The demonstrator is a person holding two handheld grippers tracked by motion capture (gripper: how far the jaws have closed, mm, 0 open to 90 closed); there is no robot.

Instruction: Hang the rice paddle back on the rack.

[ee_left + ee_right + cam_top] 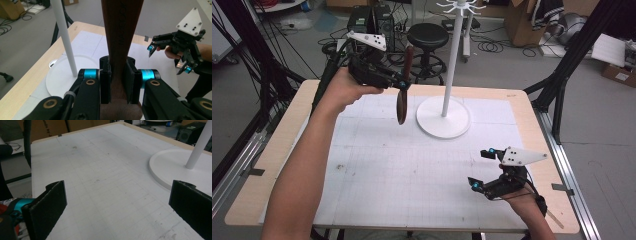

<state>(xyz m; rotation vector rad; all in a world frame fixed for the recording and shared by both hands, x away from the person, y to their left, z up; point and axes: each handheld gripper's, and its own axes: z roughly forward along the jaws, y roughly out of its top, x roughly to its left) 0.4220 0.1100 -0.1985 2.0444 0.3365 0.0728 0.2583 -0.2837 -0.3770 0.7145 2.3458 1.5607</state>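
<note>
The left tongs (pixel 403 85) are held up above the far left part of the light wooden tabletop (pixel 277 150), their jaws clamped on a long, dark brown wooden utensil (pixel 403 87). In the high view the utensil hangs nearly upright in the air, gripped around its middle, with its lower end over the white gridded mat (pixel 412 165) and clear of it. In the left gripper view the two black pads press on either side of the utensil's narrow neck (pixel 117 67); above them it widens into a flat brown shaft bearing faint lettering too blurred to read, and below them a broader rounded part shows.

Just beside the utensil, to its right in the high view, stands a white rack made of a round flat base (pixel 443 120) and a thin upright pole (pixel 453 55), which carries a ring of short hooks (pixel 460 6) at its top. Base and utensil are apart.

The right tongs (pixel 479 169) rest low over the near right part of the mat, jaws spread wide with nothing between them. The right gripper view shows the bare mat between the two black pads, with the rack's base at the right.

A black round stool (pixel 427 36) stands on the floor beyond the tabletop.
</note>
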